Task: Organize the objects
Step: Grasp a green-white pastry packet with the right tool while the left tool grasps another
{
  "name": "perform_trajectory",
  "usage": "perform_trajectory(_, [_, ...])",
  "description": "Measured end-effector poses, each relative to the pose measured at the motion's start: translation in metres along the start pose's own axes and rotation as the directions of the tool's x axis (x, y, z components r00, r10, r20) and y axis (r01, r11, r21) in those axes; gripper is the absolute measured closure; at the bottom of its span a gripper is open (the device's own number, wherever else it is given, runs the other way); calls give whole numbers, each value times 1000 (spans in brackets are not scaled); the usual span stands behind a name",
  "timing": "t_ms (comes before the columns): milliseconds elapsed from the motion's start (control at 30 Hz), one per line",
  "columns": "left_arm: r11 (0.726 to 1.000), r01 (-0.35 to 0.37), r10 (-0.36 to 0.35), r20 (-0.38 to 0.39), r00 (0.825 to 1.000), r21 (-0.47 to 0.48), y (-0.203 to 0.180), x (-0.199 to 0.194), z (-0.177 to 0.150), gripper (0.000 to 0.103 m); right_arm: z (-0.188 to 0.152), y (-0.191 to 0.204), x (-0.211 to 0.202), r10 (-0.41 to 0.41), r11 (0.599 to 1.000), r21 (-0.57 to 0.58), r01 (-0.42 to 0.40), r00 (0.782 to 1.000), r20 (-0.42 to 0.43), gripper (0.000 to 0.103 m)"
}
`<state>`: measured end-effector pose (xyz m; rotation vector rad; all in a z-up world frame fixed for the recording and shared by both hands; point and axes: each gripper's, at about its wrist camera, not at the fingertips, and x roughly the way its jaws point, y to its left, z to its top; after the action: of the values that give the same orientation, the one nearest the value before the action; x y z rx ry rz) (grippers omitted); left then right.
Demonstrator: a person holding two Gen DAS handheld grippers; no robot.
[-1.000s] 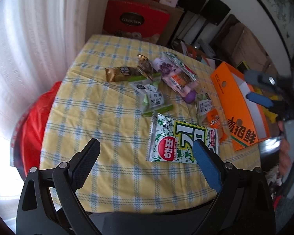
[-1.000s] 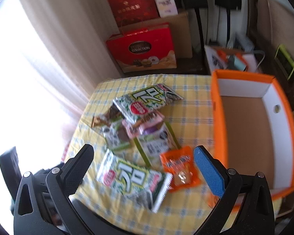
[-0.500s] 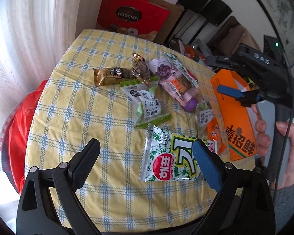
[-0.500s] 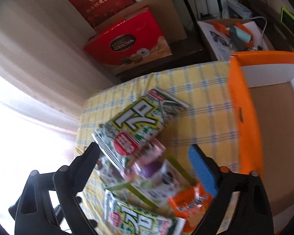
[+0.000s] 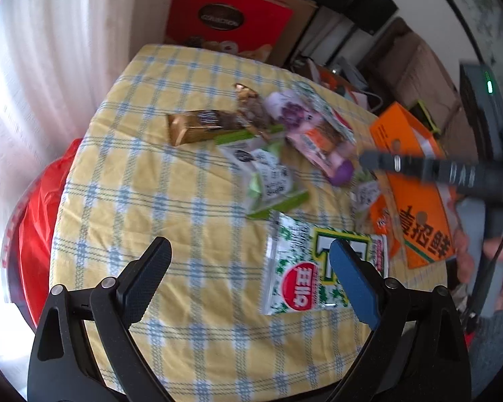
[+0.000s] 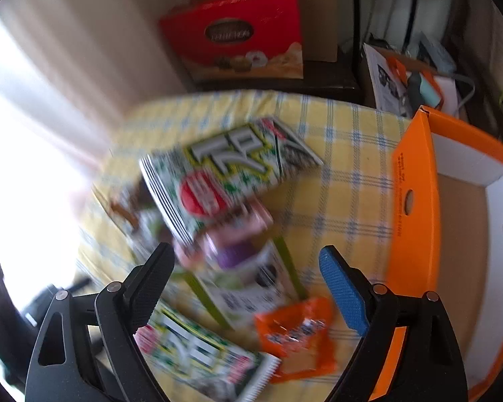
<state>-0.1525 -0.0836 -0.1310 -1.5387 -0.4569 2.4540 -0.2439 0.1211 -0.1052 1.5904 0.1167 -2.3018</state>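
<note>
Snack packets [image 5: 275, 171] lie scattered in a loose heap across the middle of the table's yellow checked cloth [image 5: 144, 181], none of them yet in the orange cardboard box [image 6: 415, 201] that stands open and bare at the right-hand edge. From where I stand this looks like the very start of the tidying: an approach, with nothing picked up. The left gripper [image 5: 248, 268] hangs over the near edge of the table, its jaws spread wide and holding nothing, a green-and-white seaweed packet [image 5: 305, 278] lying just beyond its blue finger. The right gripper [image 6: 246, 268] is likewise splayed and empty, poised above the heap, with a purple-capped pouch [image 6: 231, 251] and a green-edged packet [image 6: 251, 288] between its fingers and an orange sachet [image 6: 298, 331] just below. That view is smeared, so finer detail is lost. I'd judge the next move calls for lowering onto one packet, pinching a thin flat edge cleanly without dragging its neighbours, then carrying it over the box wall.
</note>
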Motion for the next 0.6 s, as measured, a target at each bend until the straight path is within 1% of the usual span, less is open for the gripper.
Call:
perform_trajectory(67, [1000,0,0,9,1000,-21,4,-3,1,8,-5,3,5,-21,999,-38,20,1000,-13,12])
perform_trajectory(300, [1000,-10,10,15,1000,-24,9,-6,1,8,-15,17,21,29,992,-120,-35,998,-49,12])
perform_trajectory(433, [999,-9,9,13,1000,-41,10,-4,4,8,-18,20,30,-9,990,-140,0,998,-61,12])
perform_trajectory(467, [999,-7,7,12,1000,-45,9,-3,5,8,-19,20,32,-20,990,-141,11,998,-62,14])
perform_trajectory(500, [999,-4,5,11,1000,-50,9,-2,8,8,-20,19,34,-25,990,-139,16,997,-66,23])
perform_trajectory(533, [999,-5,6,10,1000,-52,9,-1,10,8,-21,18,35,-31,990,-138,21,997,-69,36])
perform_trajectory(567, [998,-8,9,8,1000,-54,8,0,11,8,-21,17,35,-34,990,-139,25,997,-65,36])
perform_trajectory(600, [998,-14,14,3,1000,-58,7,3,15,8,-21,15,33,-31,991,-135,23,998,-55,39])
